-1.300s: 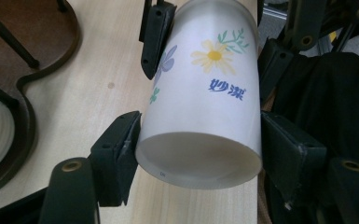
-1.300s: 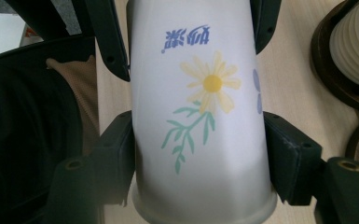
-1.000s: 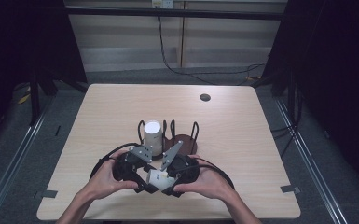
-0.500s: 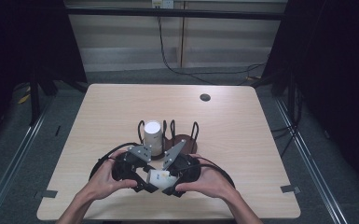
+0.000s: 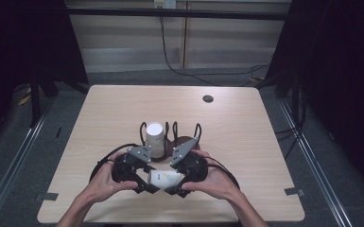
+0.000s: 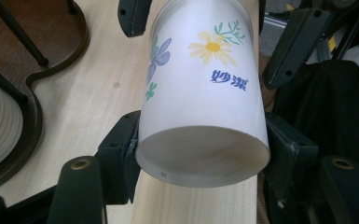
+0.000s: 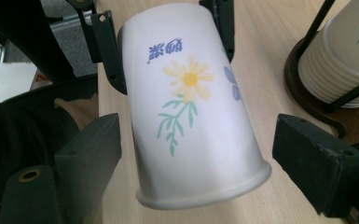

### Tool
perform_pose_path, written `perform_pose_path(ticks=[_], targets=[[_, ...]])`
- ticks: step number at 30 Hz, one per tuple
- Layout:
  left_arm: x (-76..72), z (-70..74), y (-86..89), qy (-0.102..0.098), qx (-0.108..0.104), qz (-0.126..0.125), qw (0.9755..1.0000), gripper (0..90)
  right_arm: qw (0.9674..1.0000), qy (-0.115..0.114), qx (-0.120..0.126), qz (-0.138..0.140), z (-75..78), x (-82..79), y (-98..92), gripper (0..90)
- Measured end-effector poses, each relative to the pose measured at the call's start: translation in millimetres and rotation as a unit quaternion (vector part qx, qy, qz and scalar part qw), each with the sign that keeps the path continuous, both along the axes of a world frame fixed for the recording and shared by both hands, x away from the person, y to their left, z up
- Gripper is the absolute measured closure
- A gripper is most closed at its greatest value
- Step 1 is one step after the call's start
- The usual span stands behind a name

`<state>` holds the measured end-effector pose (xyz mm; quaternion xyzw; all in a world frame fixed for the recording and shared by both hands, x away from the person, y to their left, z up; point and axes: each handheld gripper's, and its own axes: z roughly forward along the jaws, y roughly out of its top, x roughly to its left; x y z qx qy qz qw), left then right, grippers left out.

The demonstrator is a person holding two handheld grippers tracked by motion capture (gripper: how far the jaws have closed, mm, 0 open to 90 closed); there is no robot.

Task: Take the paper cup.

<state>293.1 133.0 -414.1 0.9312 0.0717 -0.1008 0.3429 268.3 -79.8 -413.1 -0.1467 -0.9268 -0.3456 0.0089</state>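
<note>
A white paper cup printed with flowers lies level between my two grippers, just above the table near its front edge. My left gripper is shut on the cup at its base end, a pad pressing on each side. My right gripper faces it from the rim end. Its jaws have just been opening and now stand wide on both sides of the cup, with a gap at each pad. In the high view the left gripper and right gripper meet at the cup.
A stack of white cups stands in a dark wire-post holder just beyond the grippers. A small black disc lies at the table's far right. Cables loop beside both hands.
In the high view both hands and the cup stay where they were. The right gripper shifts only slightly.
</note>
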Motion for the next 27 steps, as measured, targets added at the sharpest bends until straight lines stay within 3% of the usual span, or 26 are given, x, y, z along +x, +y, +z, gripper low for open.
perform_pose_path(ticks=[13, 16, 21, 27], targets=[[0.1, 1.4, 2.8, -0.009, -0.012, 0.015, 0.9998, 36.9, 0.9988, 0.017, 0.041, -0.021, 2.6, 4.3, -11.7, 15.0], [0.3, 1.3, 4.5, -0.006, -0.019, 0.02, 0.9996, 36.9, 0.9982, 0.018, 0.052, -0.025, 4.2, 4.5, -14.3, 15.0], [1.2, 3.1, 7.3, -0.005, -0.024, 0.021, 0.9995, 36.9, 0.9982, 0.015, 0.049, -0.031, 2.6, 4.2, -17.1, 14.9], [2.7, 9.9, 10.6, -0.016, -0.036, 0.023, 0.999, 36.9, 0.9965, 0.012, 0.07, -0.045, 7.2, 4.7, -25.2, 14.9]])
